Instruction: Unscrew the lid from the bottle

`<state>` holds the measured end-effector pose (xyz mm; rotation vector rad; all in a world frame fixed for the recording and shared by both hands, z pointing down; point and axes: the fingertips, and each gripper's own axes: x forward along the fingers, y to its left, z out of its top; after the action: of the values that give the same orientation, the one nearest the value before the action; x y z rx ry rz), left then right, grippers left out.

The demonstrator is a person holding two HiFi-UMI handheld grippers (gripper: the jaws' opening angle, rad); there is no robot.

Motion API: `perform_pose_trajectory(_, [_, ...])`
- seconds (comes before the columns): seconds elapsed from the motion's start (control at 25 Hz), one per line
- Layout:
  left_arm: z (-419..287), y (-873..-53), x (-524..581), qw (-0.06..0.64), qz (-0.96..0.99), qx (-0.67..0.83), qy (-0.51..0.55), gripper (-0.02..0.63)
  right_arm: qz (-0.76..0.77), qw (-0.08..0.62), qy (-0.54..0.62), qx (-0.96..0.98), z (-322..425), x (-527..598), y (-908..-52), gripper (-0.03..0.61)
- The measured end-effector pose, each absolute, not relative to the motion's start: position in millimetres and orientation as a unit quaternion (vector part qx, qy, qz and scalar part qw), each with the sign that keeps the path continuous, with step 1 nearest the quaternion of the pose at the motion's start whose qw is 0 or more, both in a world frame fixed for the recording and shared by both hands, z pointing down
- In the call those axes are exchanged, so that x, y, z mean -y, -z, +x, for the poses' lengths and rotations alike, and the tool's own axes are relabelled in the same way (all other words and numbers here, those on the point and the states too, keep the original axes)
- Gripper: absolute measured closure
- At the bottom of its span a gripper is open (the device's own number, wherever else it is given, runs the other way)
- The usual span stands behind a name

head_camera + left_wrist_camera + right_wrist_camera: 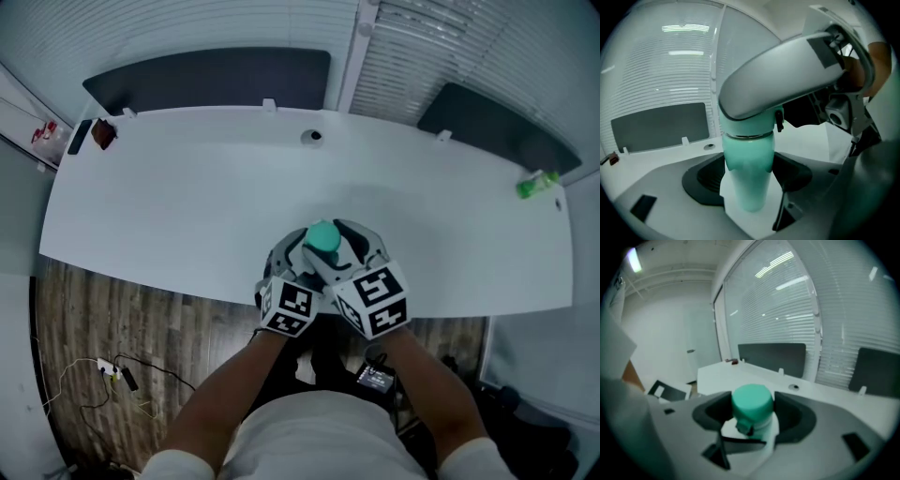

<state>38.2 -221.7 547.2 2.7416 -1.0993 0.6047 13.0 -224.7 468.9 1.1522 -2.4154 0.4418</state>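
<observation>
A mint-green bottle [749, 173] stands upright near the front edge of the white table [187, 206], between the two grippers. My left gripper [749, 185] is shut on the bottle's body, a dark pad on each side. The bottle's round green lid [751, 403] shows from above in the head view as a green lid [324, 236]. My right gripper [752, 417] is shut on the lid, and its grey body [787, 70] lies across the bottle's top in the left gripper view. Both grippers' marker cubes sit side by side by the table edge.
A green object [536, 184] lies at the table's far right end. A small dark item [103, 133] sits at the far left corner. A cable hole [313, 136] is at the back middle. Cables [112, 373] lie on the wooden floor at left.
</observation>
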Motion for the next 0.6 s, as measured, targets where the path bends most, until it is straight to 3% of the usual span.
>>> perform_pose_trajectory(0.2, [39.3, -546.3, 224.3, 0.066, 0.916, 0.345, -0.193, 0.299, 0.426, 0.214, -0.141, 0.868, 10.8, 224.9, -468.2, 0.288])
perform_pose_trajectory(0.6, [39.4, -545.4, 206.6, 0.024, 0.968, 0.111, -0.223, 0.299, 0.303, 0.246, -0.108, 0.914, 4.5, 211.9, -470.3, 0.288])
